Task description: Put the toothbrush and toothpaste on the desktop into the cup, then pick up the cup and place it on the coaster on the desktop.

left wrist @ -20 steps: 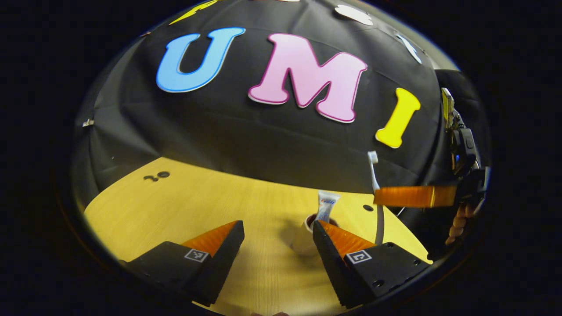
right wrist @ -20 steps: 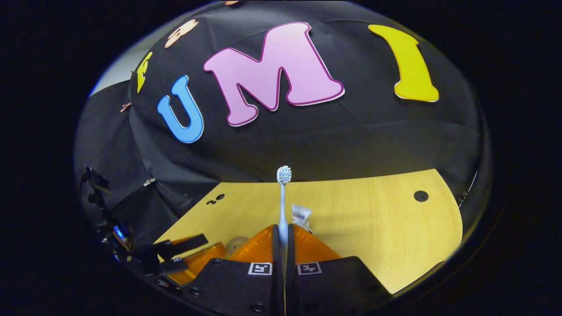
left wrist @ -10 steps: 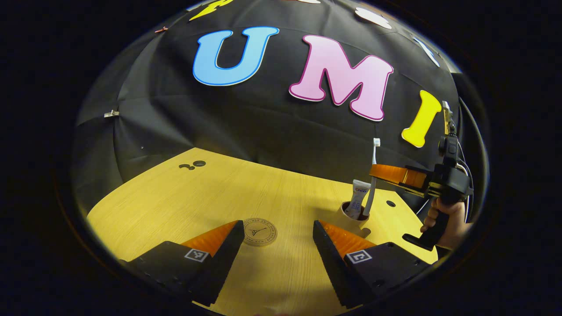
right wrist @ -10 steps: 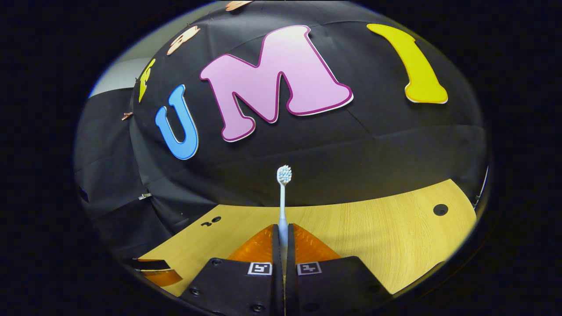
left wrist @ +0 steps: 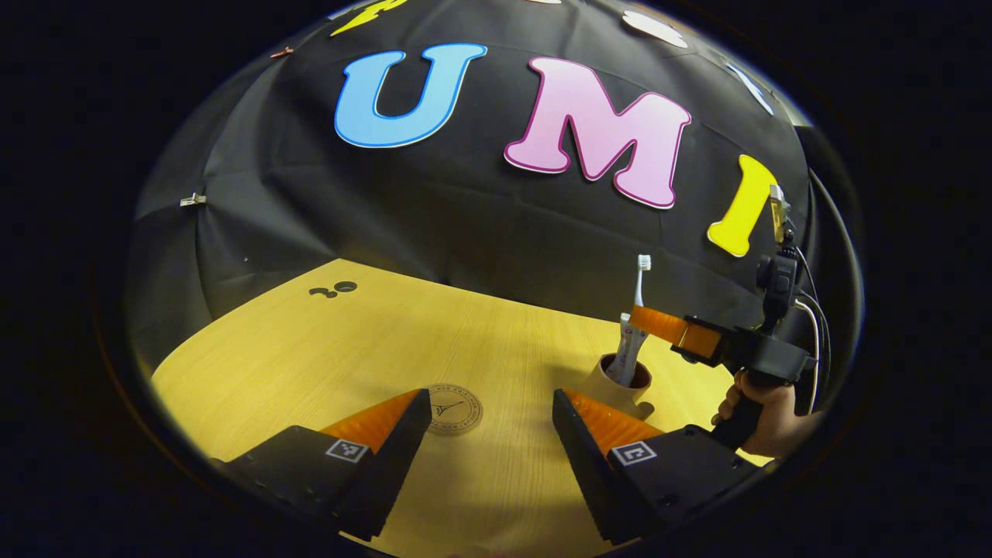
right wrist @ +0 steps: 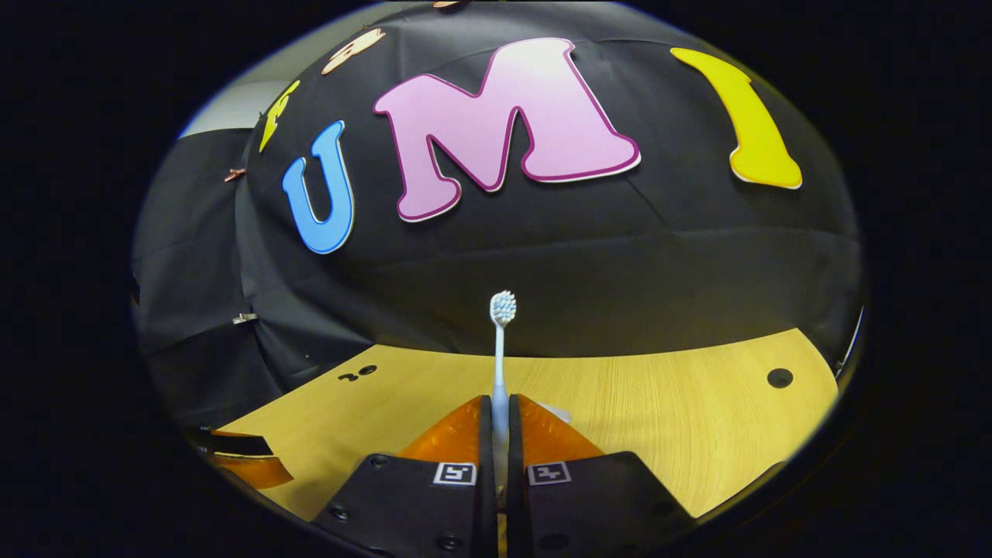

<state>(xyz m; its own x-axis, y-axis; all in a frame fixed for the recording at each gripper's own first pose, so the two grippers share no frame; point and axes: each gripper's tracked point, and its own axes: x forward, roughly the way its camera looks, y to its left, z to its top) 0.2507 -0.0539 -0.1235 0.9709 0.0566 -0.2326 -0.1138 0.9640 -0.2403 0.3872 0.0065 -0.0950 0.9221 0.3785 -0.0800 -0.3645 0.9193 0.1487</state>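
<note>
My right gripper (right wrist: 500, 415) is shut on the white toothbrush (right wrist: 502, 310), which stands upright with its bristles on top. In the left gripper view the right gripper (left wrist: 659, 325) holds the toothbrush (left wrist: 642, 265) over the beige cup (left wrist: 612, 384), and the shaft's lower end reaches into the cup's mouth. The toothpaste (left wrist: 629, 347) stands in the cup beside it. The round coaster (left wrist: 453, 408) lies flat on the wooden desktop (left wrist: 349, 349), left of the cup. My left gripper (left wrist: 490, 434) hangs open and empty just before the coaster.
A hand (left wrist: 763, 422) grips the right gripper's handle at the desktop's right edge. Small dark holes (left wrist: 333, 290) mark the far left of the desktop, and another hole (right wrist: 779, 377) sits at the right. The left gripper's orange finger (right wrist: 248, 469) shows low on the left.
My left gripper has drawn back from the cup, bringing the coaster into view. The right gripper has carried the toothbrush over the cup and lowered it into the mouth.
</note>
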